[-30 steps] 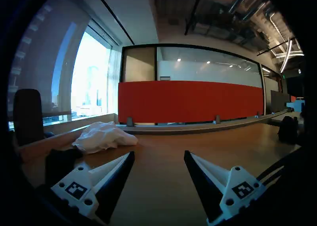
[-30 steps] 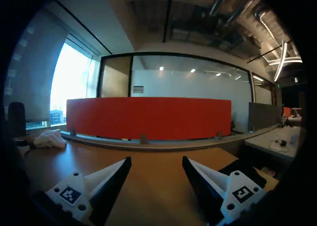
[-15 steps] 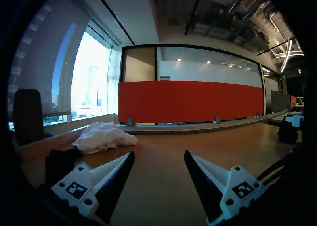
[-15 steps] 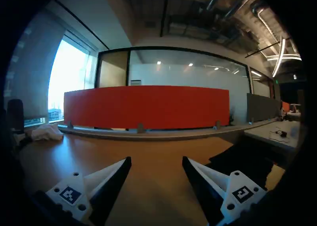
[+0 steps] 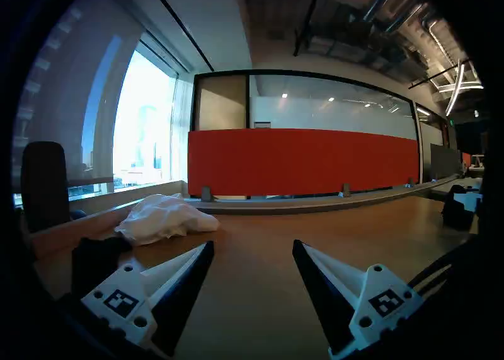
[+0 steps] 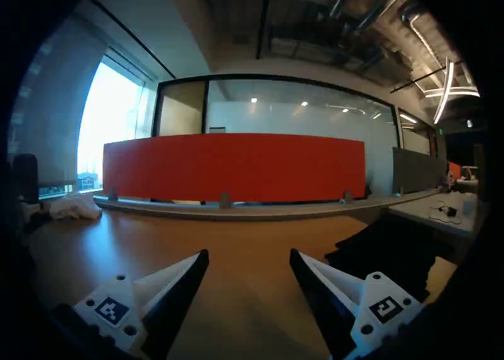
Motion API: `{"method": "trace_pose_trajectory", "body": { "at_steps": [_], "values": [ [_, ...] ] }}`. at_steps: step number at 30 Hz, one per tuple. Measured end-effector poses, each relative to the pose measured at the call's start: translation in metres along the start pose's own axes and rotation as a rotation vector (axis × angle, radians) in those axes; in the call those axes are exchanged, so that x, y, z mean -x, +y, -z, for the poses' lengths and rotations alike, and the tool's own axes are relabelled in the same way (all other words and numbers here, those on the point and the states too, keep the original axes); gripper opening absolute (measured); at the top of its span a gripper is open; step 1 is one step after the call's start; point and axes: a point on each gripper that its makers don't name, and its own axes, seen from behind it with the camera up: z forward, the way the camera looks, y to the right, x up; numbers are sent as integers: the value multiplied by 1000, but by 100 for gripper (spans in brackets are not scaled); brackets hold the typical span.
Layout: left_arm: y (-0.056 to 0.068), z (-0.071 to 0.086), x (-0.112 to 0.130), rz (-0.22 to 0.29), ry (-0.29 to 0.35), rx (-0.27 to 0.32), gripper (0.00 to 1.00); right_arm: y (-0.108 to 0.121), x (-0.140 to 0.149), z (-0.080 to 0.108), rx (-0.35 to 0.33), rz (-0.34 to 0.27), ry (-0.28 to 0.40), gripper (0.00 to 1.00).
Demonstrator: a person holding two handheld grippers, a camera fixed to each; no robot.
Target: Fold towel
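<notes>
Towel (image 5: 165,217) at ten o'clock looks limp, light, best pinched by an edge; my left gripper (image 5: 252,243) and right gripper (image 6: 249,251) gape empty.

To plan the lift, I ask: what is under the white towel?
The towel lies crumpled on the wooden table. Its folds cover whatever may lie beneath them, so that cannot be seen.

Cannot make out the dark lump (image 5: 94,259) half behind the left gripper (image 5: 252,243) (cloth or gear, unclear); cannot see the black cloth (image 6: 390,253) whole past the right gripper (image 6: 249,251).
</notes>
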Motion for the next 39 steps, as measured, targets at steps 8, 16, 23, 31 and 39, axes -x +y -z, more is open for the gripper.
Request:
{"method": "trace_pose_trajectory", "body": {
  "at_steps": [8, 16, 23, 31, 39],
  "values": [
    [0, 0, 0, 0, 0, 0, 92, -2, -5, 4, -2, -1, 18, 100],
    [0, 0, 0, 0, 0, 0, 92, -5, -7, 7, -16, -4, 19, 100],
    [0, 0, 0, 0, 0, 0, 93, -7, -7, 10, -20, -4, 19, 100],
    [0, 0, 0, 0, 0, 0, 92, -9, -6, 12, -23, -4, 20, 99],
    [0, 0, 0, 0, 0, 0, 92, -9, -6, 12, -23, -4, 19, 100]
  ]
}}
